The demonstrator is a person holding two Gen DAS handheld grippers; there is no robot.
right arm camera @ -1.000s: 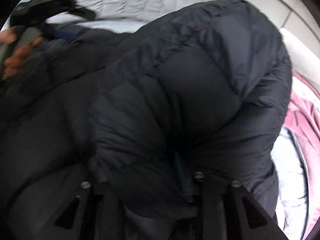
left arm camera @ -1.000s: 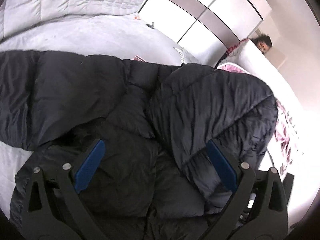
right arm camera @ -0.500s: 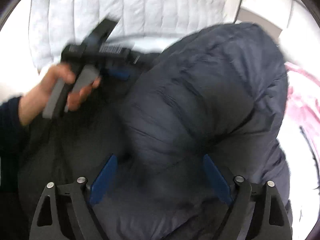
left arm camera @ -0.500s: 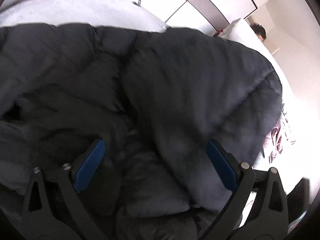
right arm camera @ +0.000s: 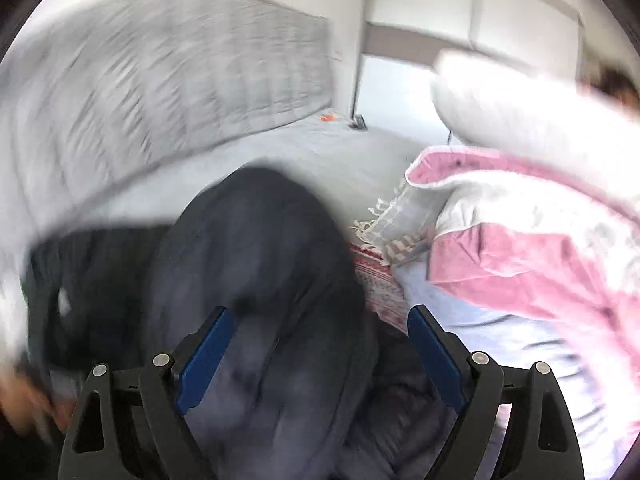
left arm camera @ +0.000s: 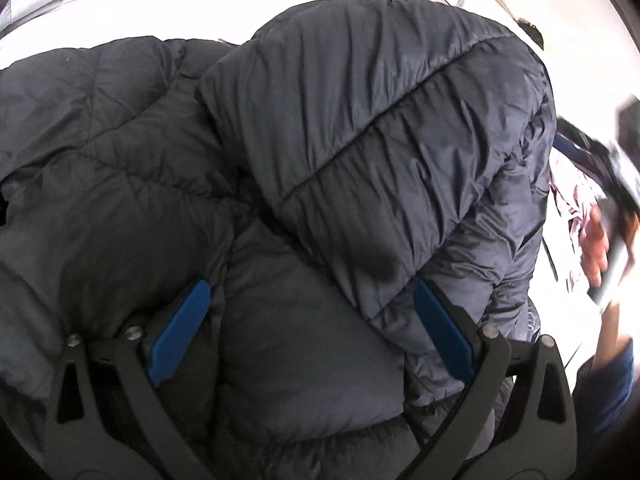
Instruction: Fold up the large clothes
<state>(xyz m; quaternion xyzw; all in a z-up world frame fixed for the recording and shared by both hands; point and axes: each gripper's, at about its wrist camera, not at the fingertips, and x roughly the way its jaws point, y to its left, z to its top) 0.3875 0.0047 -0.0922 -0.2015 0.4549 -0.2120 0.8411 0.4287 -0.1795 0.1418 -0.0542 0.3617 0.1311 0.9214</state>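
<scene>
— What did that jacket [left arm camera: 360, 152] look like to you?
— Quilted, puffy cloth with a faint sheen, and creased. My fingers [left arm camera: 180, 332] wore smooth matt blue pads on black plastic.
— And the bed [right arm camera: 320, 152]?
— Soft grey cloth; the headboard [right arm camera: 160, 80] looked stitched and padded.

Right claw [right arm camera: 316, 360] spread wide, blue pads bare, nothing pinched between them. Dark puffer jacket [right arm camera: 256, 264] heaped below it on the pale bed [right arm camera: 320, 152]; view smeared by motion. Pink-and-white duvet [right arm camera: 520, 256] bunched toward the bed's right edge, a fringed cloth [right arm camera: 384, 224] between it and the jacket. Grey quilted headboard [right arm camera: 160, 80] along the bed's far edge. White pillow [right arm camera: 500, 108] behind the duvet. Blurred hand [right arm camera: 24, 404] at lower left.
</scene>
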